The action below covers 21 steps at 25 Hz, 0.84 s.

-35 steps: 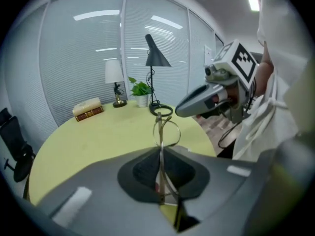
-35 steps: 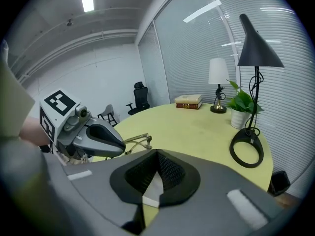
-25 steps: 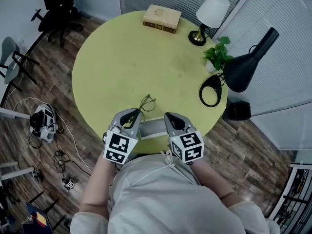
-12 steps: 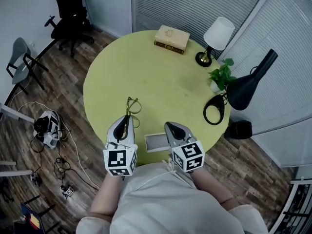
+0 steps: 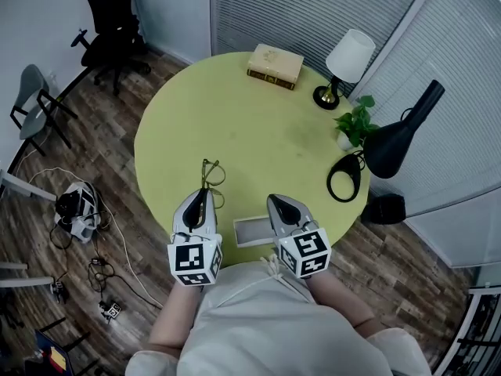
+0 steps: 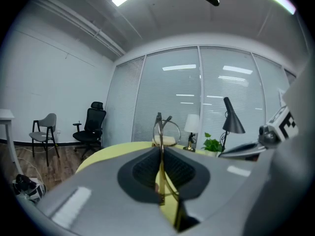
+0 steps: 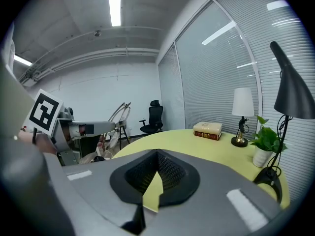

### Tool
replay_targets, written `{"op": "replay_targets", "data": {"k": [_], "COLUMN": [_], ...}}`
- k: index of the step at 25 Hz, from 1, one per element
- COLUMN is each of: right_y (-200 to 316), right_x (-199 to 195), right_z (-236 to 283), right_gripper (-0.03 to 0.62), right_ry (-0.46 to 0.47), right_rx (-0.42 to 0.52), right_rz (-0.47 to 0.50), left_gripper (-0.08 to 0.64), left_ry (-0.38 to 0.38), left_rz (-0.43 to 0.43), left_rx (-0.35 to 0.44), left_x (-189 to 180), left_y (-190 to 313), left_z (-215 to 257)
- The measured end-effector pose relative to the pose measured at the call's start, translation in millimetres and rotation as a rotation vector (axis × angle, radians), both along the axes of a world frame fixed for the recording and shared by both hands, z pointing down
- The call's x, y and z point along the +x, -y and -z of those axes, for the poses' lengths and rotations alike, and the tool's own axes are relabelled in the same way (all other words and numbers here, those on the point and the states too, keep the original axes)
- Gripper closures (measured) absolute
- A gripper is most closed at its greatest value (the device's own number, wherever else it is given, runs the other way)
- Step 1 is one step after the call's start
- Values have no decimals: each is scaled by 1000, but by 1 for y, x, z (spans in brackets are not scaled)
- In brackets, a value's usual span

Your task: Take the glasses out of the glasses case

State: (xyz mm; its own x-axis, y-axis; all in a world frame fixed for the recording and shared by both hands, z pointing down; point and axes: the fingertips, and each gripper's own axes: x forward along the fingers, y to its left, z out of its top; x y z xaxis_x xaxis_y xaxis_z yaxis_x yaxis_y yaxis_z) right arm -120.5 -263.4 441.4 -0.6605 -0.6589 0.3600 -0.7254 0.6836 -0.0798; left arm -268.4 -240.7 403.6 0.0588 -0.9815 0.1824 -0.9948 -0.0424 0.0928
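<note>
Left gripper [image 5: 205, 192] has swung left, away from the case, since a second ago, taking the glasses with it; almost no change over the last half second. Its jaws are clamped on one temple of the thin gold wire-frame round glasses [image 5: 211, 172]. Left gripper view shows the frame edge-on between the pads, lens rings sticking up past the tips. Glasses are fully out of the case, over the near-left part of the counter; can't tell if they touch it. Right gripper [image 5: 275, 202] is closed on nothing, tips together, sitting over the right end of the case. Light grey rectangular glasses case [image 5: 250, 230] lies on the near edge of the round yellow-green counter [image 5: 243, 124]. It looks open and sits between the two grippers, nearer the right one. Right side of counter: black ring-shaped base [image 5: 343, 177], black cone-shade desk lamp [image 5: 401, 131], small green potted plant [image 5: 354, 124]. Far edge: small table lamp with white shade [image 5: 344, 63], tan hardcover book [image 5: 275, 66] lying flat. Beyond, on the wood plank floor [image 5: 102, 155]: black office chair [image 5: 109, 22], grey chair [image 5: 35, 104].
</note>
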Motion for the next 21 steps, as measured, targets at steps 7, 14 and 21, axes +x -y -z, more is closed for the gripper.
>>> {"op": "replay_targets", "data": {"k": [7, 14, 21], "right_y": [-4, -3, -5], "right_x": [1, 9, 12], "right_z": [-5, -6, -6], "right_gripper": [594, 594, 594], "right_ry": [-21, -19, -21], "right_rx": [-15, -19, -17], "right_rz": [-2, -20, -23], "left_gripper": [541, 541, 541], "left_ry": [8, 10, 2], "left_rz": [-31, -56, -54], "left_rx": [-18, -24, -34], "left_x": [7, 18, 20], "left_y": [1, 3, 2], "left_z": [-6, -10, -13]}}
